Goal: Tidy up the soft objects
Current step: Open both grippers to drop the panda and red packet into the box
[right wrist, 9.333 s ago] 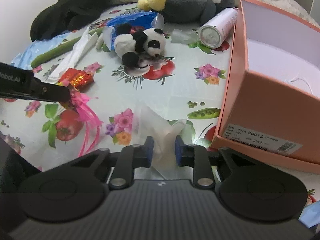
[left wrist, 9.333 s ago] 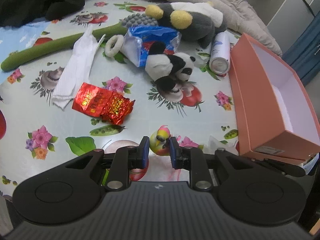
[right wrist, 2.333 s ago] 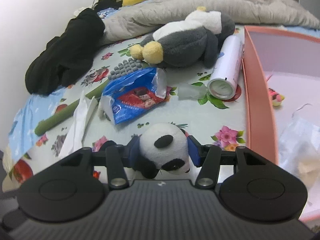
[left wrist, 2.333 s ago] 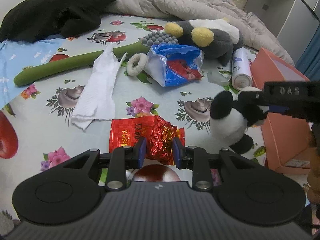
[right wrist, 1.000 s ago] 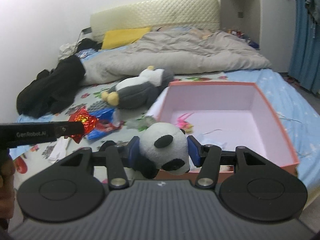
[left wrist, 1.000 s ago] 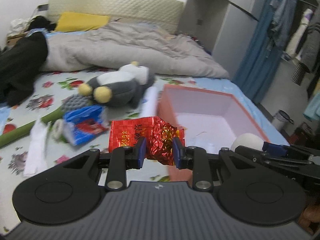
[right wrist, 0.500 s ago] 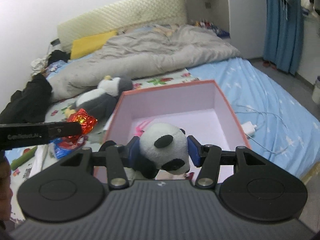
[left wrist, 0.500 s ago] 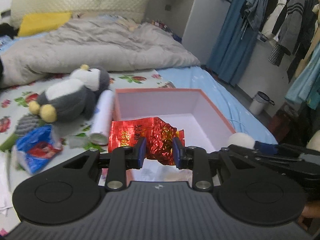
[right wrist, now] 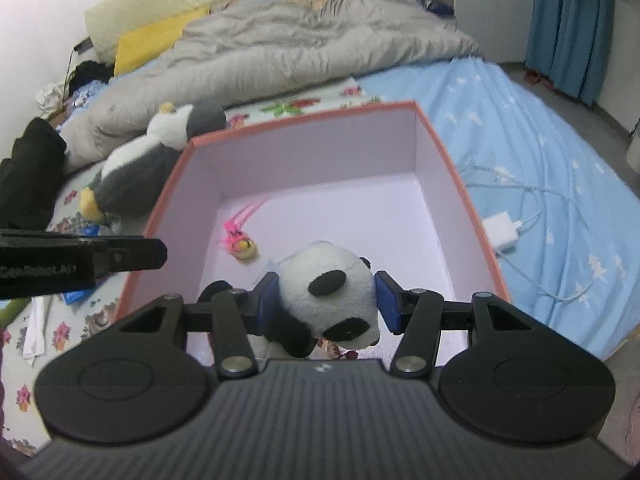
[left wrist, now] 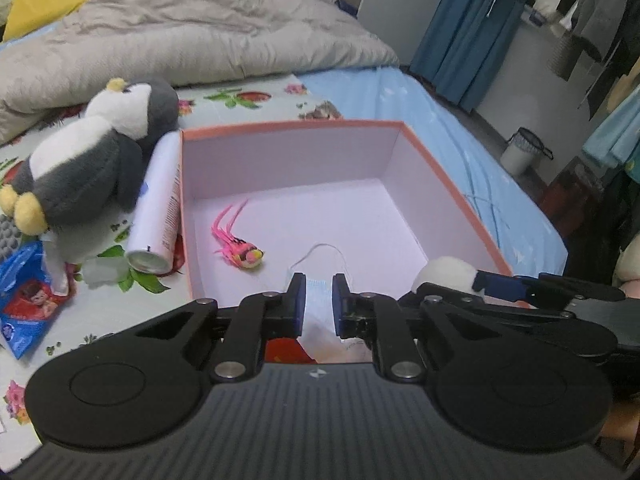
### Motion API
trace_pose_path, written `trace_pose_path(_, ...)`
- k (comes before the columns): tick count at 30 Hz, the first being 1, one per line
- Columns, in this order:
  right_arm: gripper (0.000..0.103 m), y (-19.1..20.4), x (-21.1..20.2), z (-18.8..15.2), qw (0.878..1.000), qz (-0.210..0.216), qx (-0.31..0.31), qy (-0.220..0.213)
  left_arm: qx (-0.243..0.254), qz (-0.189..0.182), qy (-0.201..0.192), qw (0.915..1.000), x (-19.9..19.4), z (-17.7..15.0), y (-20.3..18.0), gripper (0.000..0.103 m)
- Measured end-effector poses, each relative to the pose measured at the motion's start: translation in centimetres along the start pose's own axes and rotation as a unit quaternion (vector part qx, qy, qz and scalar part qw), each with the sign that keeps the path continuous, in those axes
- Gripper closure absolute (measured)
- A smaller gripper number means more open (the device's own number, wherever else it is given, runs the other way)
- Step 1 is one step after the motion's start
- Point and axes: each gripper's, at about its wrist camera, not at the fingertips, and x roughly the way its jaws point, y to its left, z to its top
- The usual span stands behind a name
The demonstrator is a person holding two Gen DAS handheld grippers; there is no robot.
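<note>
While both claws hover over the open orange box (left wrist: 452,196), the right claw (right wrist: 326,300) pinches the toy panda (right wrist: 332,292) above its near end. The left claw (left wrist: 316,300) is closing with nothing gripped; a red foil packet (left wrist: 286,350) shows just beneath it. Inside lie a pink toy (left wrist: 240,250) and a face mask (left wrist: 318,300).

Black-and-white panda (right wrist: 328,280), orange box (right wrist: 460,184), perhaps lilac-white inside, pink toy (left wrist: 240,252).
</note>
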Motion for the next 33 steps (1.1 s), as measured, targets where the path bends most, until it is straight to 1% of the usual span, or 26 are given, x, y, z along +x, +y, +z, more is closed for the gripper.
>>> trace_pose_path(4, 0.045, -0.7, 1.7, 0.0, 1.000, 0.006, 0.001, 0.019, -0.010, 0.004, 0.013, 0.9999, 1.7, -0.1, 0.4, 0.086)
trace_pose_path(6, 0.040, -0.9, 2.2, 0.1, 1.000, 0.006, 0.001, 0.021, -0.015, 0.007, 0.017, 0.9997, 2.1, -0.2, 0.7, 0.086)
trace_pose_path(7, 0.035, -1.0, 2.4, 0.1, 1.000, 0.007, 0.002, 0.021, -0.017, 0.008, 0.017, 0.9997, 2.3, -0.2, 0.8, 0.086)
trace_pose_path(13, 0.035, -1.4, 2.3, 0.0, 1.000, 0.018, 0.006, 0.014, -0.019, 0.011, 0.014, 0.9997, 2.3, -0.4, 0.8, 0.086)
trace_pose_path(15, 0.035, -1.3, 2.0, 0.0, 1.000, 0.022, 0.005, 0.010, -0.023, 0.006, 0.012, 0.9997, 2.0, -0.5, 0.8, 0.086)
trace_pose_path(22, 0.035, -0.8, -0.4, -0.6, 0.999, 0.031, 0.006, -0.016, -0.011, 0.002, -0.008, 0.9999, -0.5, -1.5, 0.0, 0.086)
trace_pose_path(26, 0.035, -0.3, -2.5, -1.2, 0.999, 0.033, 0.002, -0.037, 0.007, 0.008, -0.030, 0.9995, -3.0, -2.3, -0.7, 0.086)
trace_pose_path(33, 0.035, 0.4, -6.1, -2.6, 0.997, 0.040, 0.005, -0.068, 0.019, 0.007, -0.065, 0.9977, -7.6, -4.3, -1.4, 0.086)
